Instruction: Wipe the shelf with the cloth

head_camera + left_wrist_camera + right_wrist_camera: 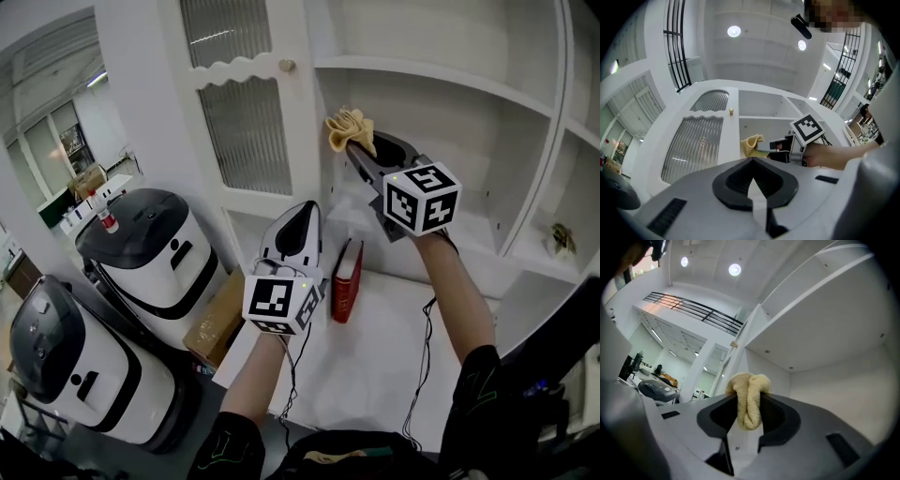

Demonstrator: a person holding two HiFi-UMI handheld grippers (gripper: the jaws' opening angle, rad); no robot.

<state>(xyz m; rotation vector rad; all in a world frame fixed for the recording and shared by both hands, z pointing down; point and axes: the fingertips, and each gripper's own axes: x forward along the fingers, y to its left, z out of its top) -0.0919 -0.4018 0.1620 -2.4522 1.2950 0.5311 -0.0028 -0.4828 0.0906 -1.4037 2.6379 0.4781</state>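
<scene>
— What is the cloth like?
— Soft yellow terry, bunched into a rumpled wad. One folded lobe hangs down between the pads.
— What has hold of it?
— The right gripper. Its smooth grey moulded jaws are clenched on the wad, parted only by the fabric's thickness, and most of the cloth puffs out beyond the tips.
— Where is that against the shelf?
— The flat white shelf board runs above and ahead of those jaws, with the cloth under it. I can't tell whether the cloth touches any panel.
— And the left gripper?
— Its jaws are pressed together tip to tip, with nothing between them. Ahead of them is a cupboard door with ribbed glass, scalloped trim and a small round knob. A red hardback book stands on edge just right of its jaws
</scene>
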